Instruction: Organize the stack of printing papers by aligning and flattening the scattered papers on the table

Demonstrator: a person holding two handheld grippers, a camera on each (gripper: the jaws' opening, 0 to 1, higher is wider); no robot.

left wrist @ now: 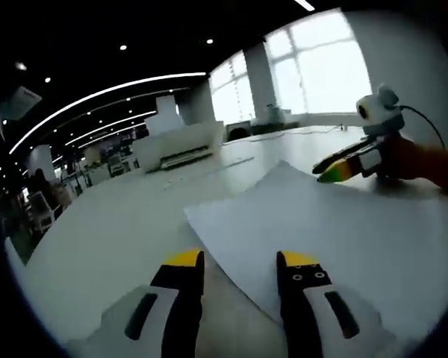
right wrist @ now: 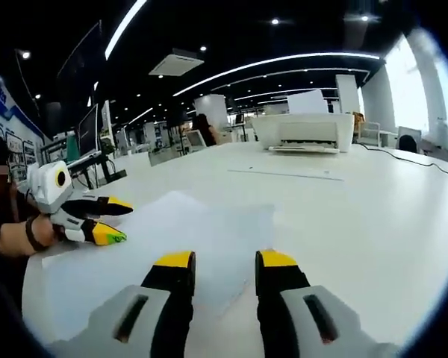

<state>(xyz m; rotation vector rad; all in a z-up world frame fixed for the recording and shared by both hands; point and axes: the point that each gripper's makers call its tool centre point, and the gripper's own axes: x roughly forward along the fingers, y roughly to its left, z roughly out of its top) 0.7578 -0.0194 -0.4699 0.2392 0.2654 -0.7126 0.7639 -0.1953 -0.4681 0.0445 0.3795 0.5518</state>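
Note:
A stack of white printing paper (left wrist: 343, 224) lies flat on the white table (left wrist: 112, 239), one corner pointing away. My left gripper (left wrist: 241, 261) is open: its right jaw is over the paper's near edge, its left jaw over bare table. The right gripper (left wrist: 334, 170) enters from the right at the paper's far corner. In the right gripper view the paper (right wrist: 187, 224) spreads out ahead, and my right gripper (right wrist: 225, 261) stands open over its near edge. The left gripper (right wrist: 112, 220) comes in from the left, open, with its jaws at the paper's left edge.
A white printer (left wrist: 183, 145) (right wrist: 306, 130) stands at the back of the table, with a loose flat sheet (right wrist: 284, 173) in front of it. A cable (right wrist: 411, 160) runs along the right side. A hand (right wrist: 15, 239) holds the left gripper. Desks and monitors stand beyond.

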